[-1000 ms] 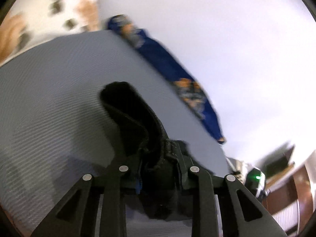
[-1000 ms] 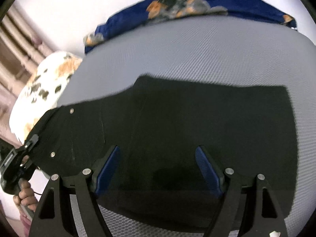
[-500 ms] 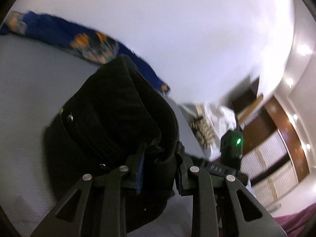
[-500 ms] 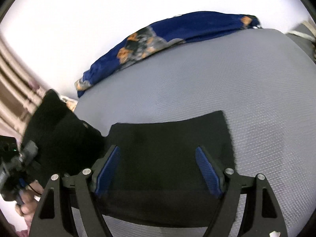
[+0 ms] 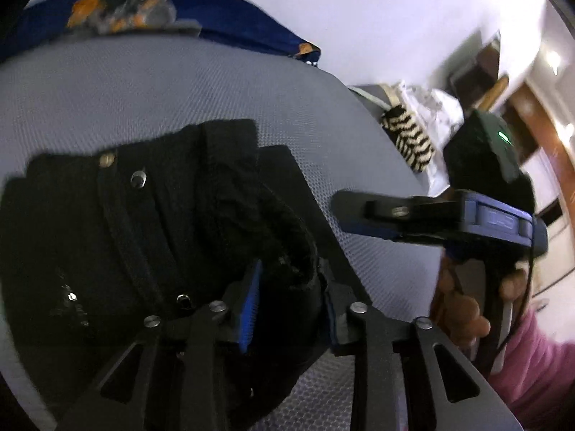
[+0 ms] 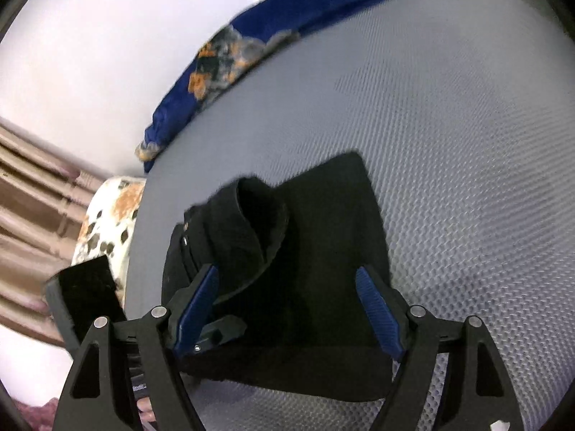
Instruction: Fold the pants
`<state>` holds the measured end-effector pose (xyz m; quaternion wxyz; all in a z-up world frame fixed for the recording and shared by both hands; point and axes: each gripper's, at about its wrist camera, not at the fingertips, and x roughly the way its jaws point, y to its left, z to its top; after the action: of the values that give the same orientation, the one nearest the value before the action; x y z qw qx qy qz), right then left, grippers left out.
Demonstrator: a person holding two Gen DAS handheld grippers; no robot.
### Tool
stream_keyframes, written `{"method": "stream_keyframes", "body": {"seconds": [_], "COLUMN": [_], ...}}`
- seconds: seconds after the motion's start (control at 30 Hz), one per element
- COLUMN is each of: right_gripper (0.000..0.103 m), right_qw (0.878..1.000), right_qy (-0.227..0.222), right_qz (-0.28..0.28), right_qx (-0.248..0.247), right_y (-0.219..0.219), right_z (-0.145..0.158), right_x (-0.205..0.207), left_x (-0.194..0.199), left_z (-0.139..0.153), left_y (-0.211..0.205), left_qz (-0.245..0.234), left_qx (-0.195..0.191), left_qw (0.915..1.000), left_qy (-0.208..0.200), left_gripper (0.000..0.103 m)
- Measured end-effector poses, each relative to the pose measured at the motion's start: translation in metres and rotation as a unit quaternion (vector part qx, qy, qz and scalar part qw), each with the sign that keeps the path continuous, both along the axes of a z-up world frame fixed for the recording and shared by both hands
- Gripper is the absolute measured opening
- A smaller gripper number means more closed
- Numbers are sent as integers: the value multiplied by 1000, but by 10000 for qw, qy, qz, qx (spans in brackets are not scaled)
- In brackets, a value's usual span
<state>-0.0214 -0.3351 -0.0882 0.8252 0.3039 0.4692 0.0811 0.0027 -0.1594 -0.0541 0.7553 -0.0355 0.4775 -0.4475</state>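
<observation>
The black pants (image 5: 118, 237) lie folded on the grey textured bed surface (image 5: 179, 89). My left gripper (image 5: 289, 305) is shut on the waistband end of the pants and holds it over the lower layer. In the right wrist view the pants (image 6: 323, 237) show as a folded black stack, with the waistband curled on top. My right gripper (image 6: 287, 309) is open, its blue pads on either side of the stack's near edge, holding nothing. The right gripper also shows in the left wrist view (image 5: 413, 215), to the right of the pants.
A blue patterned cloth (image 6: 251, 43) lies along the far edge of the bed by the white wall. A spotted white pillow (image 6: 104, 222) sits at the left. A zebra-striped item (image 5: 409, 140) and wooden furniture stand beyond the bed's right side.
My left gripper has carried the waistband end over and down onto the rest of the pants. The spread pants now form a shorter stack. My right gripper stayed open at the near edge.
</observation>
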Motion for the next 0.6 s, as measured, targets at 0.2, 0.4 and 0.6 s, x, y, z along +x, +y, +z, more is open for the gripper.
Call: {"method": "stream_keyframes", "body": {"seconds": [0.2,0.4,0.6], "right_gripper": [68,63,56], "right_qw": [9982,9958,9922], "right_qy": [112,125,-96], "right_qz": [551,850,1033], "right_qx": [193,325,694], "right_y": [4,3,1], "right_z": [-14,-31,-37], "right_x": [15,30,50], "left_x": [-11,13,22], "left_z": [29,23,-4], "left_y": [33,101,141], "left_qz": [104,1217,1869], "left_qx": [-238,-60,52], "left_qw": [9988,9921,9822], "left_qy": [-416,-293,165], "left_gripper": [56,56,56]}}
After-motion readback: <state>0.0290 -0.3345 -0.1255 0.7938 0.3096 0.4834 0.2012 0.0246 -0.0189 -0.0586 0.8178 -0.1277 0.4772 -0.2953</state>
